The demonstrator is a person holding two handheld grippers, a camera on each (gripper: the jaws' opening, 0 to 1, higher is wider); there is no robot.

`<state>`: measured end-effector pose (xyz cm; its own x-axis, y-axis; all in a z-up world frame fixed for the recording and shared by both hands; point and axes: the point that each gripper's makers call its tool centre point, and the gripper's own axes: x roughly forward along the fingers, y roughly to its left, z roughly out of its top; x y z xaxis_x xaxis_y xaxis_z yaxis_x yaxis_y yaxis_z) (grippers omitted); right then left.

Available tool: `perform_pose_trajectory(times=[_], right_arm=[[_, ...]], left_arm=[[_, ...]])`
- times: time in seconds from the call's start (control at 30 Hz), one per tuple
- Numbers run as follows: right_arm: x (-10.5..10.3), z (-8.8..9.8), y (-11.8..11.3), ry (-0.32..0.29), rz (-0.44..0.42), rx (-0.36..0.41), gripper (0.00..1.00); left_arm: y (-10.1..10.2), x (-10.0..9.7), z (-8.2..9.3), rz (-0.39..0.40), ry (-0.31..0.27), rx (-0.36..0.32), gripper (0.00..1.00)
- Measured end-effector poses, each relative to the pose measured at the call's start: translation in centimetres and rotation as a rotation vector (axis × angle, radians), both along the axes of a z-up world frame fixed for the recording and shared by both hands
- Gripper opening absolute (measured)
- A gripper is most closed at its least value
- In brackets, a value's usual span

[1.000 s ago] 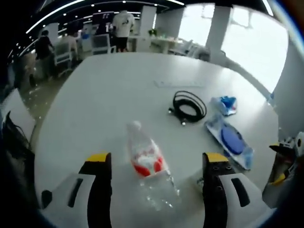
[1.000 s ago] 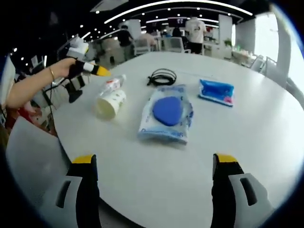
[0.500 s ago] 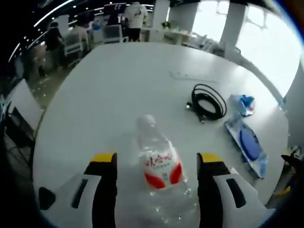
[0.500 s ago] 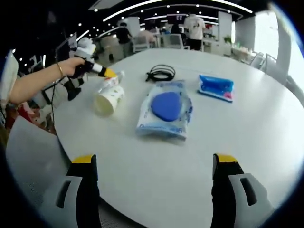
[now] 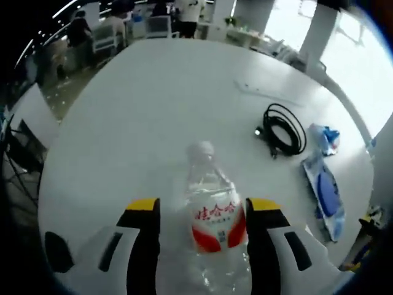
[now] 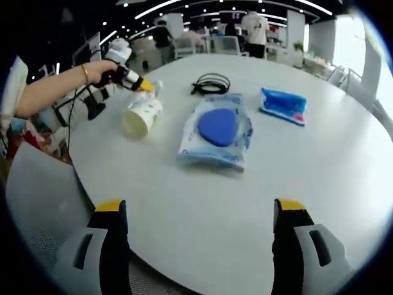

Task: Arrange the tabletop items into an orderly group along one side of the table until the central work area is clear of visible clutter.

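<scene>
My left gripper [image 5: 202,212] now brackets the one water bottle [image 5: 212,212] at lower centre, its jaws narrower than a second ago but not clearly touching. My right gripper [image 6: 199,212] hangs wide open over bare desk [image 6: 202,203]. Beyond: one paper cup [image 6: 142,115], one blue-disc pouch [image 6: 216,136], one blue packet [image 6: 284,106], one black cable coil [image 6: 212,83] at upper centre.
</scene>
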<state>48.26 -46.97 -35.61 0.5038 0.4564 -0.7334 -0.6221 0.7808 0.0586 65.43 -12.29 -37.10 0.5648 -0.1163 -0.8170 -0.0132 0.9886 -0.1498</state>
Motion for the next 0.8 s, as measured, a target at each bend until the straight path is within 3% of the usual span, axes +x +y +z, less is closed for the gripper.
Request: perform_pose_trajectory(times=[0.13, 0.2, 0.4, 0.63, 0.8], right_arm=[[-0.2, -0.2, 0.3, 0.004, 0.017, -0.009, 0.97], [-0.1, -0.2, 0.3, 0.004, 0.021, -0.011, 0.97], [-0.2, -0.4, 0.3, 0.006, 0.029, -0.03, 0.96], [-0.1, -0.2, 0.3, -0.001, 0.03, -0.03, 0.95], [0.1, 0.0, 0.3, -0.011, 0.025, -0.025, 0.95]], left_arm=[[-0.6, -0.3, -0.5, -0.029, 0.073, -0.016, 0.5], [-0.7, -0.2, -0.6, -0.031, 0.081, -0.012, 0.48], [-1.4, -0.3, -0.7, -0.017, 0.112, -0.033, 0.39], [-1.3, -0.8, -1.1, 0.036, 0.203, -0.036, 0.38], [-1.2, -0.5, -0.8, -0.025, 0.179, 0.015, 0.35]])
